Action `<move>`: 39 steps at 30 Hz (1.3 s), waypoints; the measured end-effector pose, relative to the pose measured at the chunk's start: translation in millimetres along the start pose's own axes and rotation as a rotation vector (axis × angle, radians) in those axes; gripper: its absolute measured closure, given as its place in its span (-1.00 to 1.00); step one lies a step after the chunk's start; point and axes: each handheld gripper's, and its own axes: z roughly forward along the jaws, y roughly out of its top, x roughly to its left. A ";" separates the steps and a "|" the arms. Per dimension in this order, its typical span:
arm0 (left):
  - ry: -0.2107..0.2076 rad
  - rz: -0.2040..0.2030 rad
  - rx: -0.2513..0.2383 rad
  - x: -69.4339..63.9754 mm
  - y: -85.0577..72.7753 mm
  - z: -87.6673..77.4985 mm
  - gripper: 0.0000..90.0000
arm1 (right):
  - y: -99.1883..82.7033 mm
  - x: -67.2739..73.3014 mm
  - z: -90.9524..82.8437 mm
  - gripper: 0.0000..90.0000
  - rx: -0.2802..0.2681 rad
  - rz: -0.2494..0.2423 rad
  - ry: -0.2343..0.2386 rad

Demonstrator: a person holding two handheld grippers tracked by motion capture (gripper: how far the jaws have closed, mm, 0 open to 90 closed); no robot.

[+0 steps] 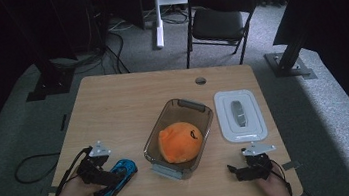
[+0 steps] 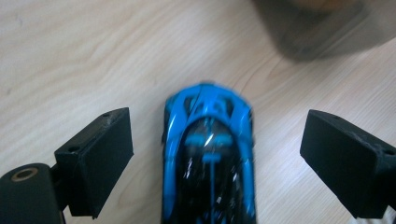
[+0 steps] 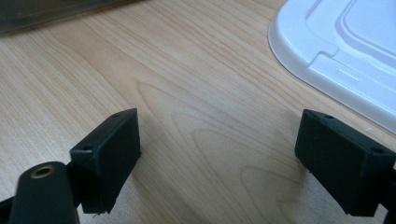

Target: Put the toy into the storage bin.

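Left gripper poised over a blue toy car at the table's near-left edge.

High view: the car lies just left of the clear container holding an orange plush; the white lid sits apart at right, and the right gripper rests near it. Left gripper view: jaws stand wide on either side of the car, clear of its flanks; it looks like light, stiff, glossy plastic, probably slippery, so squeezing the flat sides mid-body seems safest. The blur hides any lettering on it. Right gripper view: jaws spread wide over bare wood, nothing between them; the lid's corner shows no readable writing.
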 end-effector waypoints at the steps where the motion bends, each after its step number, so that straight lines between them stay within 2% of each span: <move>1: -0.018 -0.001 0.008 0.3 -2.7 1.2 -0.85 | 0.0 0.0 0.0 -0.70 0.000 0.000 0.000; 2: -0.032 0.002 0.018 -0.2 -5.3 2.7 -0.98 | 0.0 0.0 0.0 -0.70 0.000 0.000 0.000; 3: -0.026 -0.003 0.026 -0.5 -7.3 4.2 -0.98 | 0.0 0.0 0.0 -0.70 0.000 0.000 0.000; 5: -0.019 0.016 0.052 -1.1 -10.9 8.8 -0.98 | 0.0 0.0 0.0 -0.71 0.000 0.001 -0.001; 15: 0.025 0.049 0.120 -2.0 -24.0 30.8 -0.98 | 0.2 0.1 0.3 -0.71 0.001 0.001 -0.003; 21: 0.018 0.051 0.126 -2.5 -28.4 35.6 -0.90 | 0.3 0.1 0.4 -0.71 0.001 0.003 -0.004; 26: 0.029 0.067 0.144 -1.0 -30.3 40.7 -0.87 | 0.3 0.2 0.5 -0.71 0.001 0.004 -0.005; 28: 0.028 0.057 0.149 -0.2 -30.7 43.0 -0.87 | 0.3 0.2 0.5 -0.71 0.001 0.004 -0.005; 34: 0.022 0.075 0.140 0.1 -30.3 42.6 -0.63 | 0.3 0.2 0.5 -0.71 0.001 0.004 -0.005; 36: 0.023 0.074 0.140 -0.1 -30.1 42.2 -0.62 | 0.4 0.2 0.6 -0.71 0.001 0.004 -0.006; 39: 0.014 0.086 0.137 -3.0 -30.2 40.2 -0.43 | 0.5 0.3 0.7 -0.71 0.001 0.005 -0.007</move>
